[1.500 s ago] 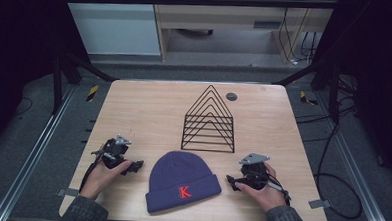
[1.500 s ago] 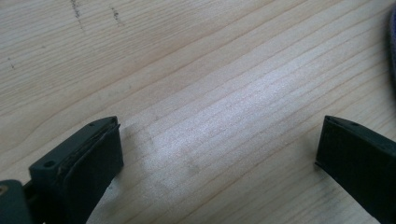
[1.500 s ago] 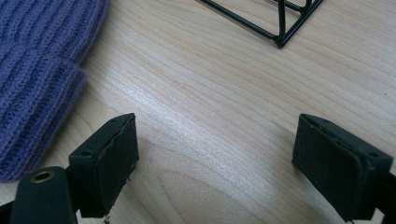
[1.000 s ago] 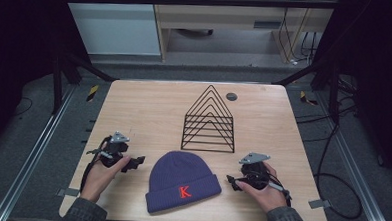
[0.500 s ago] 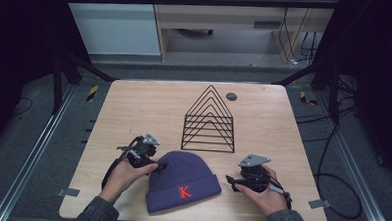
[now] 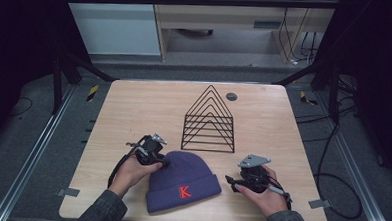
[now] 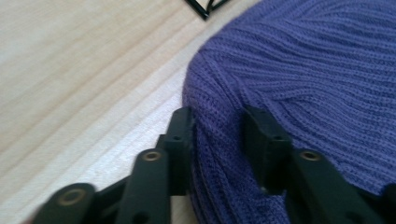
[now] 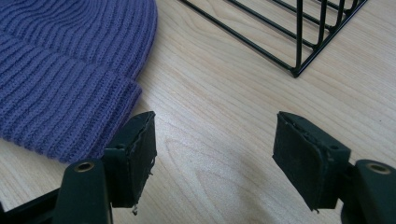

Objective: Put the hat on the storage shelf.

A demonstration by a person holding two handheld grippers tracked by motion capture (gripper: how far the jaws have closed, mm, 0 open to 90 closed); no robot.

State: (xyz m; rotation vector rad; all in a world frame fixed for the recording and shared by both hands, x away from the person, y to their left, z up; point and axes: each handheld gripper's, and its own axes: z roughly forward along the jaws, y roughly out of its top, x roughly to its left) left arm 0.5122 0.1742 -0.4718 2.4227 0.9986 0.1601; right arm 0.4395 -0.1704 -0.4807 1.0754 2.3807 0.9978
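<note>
Left gripper (image 7: 217,133) first: its two black jaws sit narrow, one on each side of a ridge of knit at the rounded crown edge of the purple ribbed knit beanie (image 7: 303,70), pinching the fabric between them. From the high view that left gripper (image 6: 154,156) is right at the hat's upper-left edge, the person's left hand (image 6: 130,171) behind it.

Over to the right gripper (image 8: 212,158): jaws spread wide, nothing between them but bare pale wood, the left jaw just beside the folded cuff of the beanie (image 8: 70,70) (touching or not, I cannot tell). In the high view the right gripper (image 6: 241,180) rests just right of the hat, apart from it.

The beanie (image 6: 181,182) lies flat near the front edge of the light wooden worktop (image 6: 134,108), a red letter K (image 6: 184,192) on its cuff. Just behind it stands a black wire triangular rack (image 6: 209,121), upright, and beyond that a small dark round disc (image 6: 231,96) lies near the far edge.
</note>
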